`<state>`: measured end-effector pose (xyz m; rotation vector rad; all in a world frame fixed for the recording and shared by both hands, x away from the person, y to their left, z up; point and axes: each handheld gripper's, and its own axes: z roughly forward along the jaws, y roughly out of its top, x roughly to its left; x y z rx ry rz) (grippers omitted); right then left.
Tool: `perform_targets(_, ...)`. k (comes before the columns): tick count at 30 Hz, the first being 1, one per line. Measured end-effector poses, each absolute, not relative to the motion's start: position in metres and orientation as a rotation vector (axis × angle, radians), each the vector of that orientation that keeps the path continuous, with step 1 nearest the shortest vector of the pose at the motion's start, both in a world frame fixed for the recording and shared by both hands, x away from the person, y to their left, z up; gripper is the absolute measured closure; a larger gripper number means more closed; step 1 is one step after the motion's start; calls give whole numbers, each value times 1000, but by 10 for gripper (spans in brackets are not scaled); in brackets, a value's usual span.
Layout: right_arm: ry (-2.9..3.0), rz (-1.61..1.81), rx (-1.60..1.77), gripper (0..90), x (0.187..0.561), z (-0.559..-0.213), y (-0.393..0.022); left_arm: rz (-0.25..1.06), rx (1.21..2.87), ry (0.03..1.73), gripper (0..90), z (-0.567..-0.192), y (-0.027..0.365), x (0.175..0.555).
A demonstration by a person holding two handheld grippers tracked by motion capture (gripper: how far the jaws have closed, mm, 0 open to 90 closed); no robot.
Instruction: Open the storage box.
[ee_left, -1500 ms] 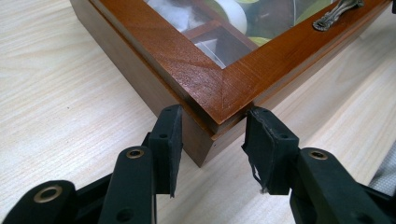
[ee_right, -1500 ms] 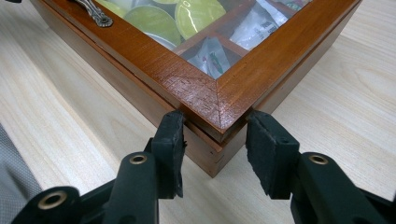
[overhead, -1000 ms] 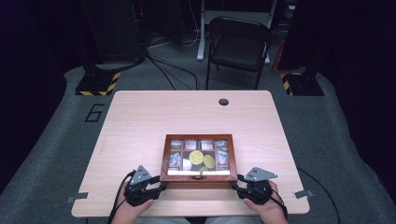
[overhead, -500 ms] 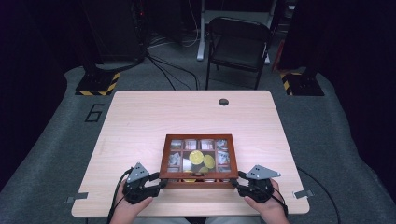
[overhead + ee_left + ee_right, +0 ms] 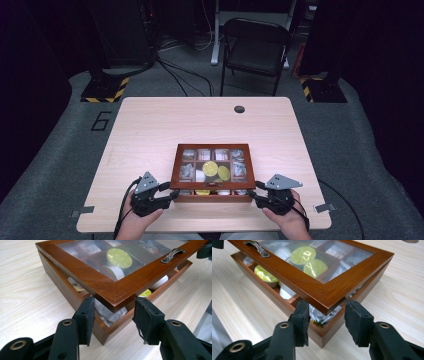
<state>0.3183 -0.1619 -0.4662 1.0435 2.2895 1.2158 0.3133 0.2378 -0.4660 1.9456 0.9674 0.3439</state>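
The surface (image 5: 165,125) is a pale wood top standing on grey carpet in a dark room.

Near edge, high view: two hands enter from the bottom of the frame. The left gripper (image 5: 172,194) sits at lower left of centre, and the right gripper (image 5: 252,194) at lower right of centre. Each points inward at a near corner of the box (image 5: 212,197).

Left gripper view: the left gripper (image 5: 113,315) straddles the near corner of the lid (image 5: 100,282), one jaw on either side. The jaws have just been opening; they stand at a narrow gap with the lid corner between them. Whether the pads press on the wood cannot be told. The lid is raised slightly off the box (image 5: 60,290), leaving a gap along the front.

Right gripper view: the right gripper (image 5: 326,315) straddles the other near lid (image 5: 294,277) corner in the same way, with a narrow gap and the corner between the jaws.

Centre: the box lies at lower centre of the surface. Its glass lid shows compartments with yellow discs (image 5: 210,168) and pale packets. A metal handle (image 5: 257,248) is fixed to the front rail.

Far: a grommet (image 5: 239,109) sits near the far edge. A folding chair (image 5: 257,47) stands at the upper centre of the frame.
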Motion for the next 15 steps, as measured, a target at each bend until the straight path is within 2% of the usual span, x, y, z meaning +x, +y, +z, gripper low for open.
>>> perform_targets(15, 2259, 1249, 1007, 537, 324, -445, -164, 393, 1927, 946, 502, -445, 240, 319)
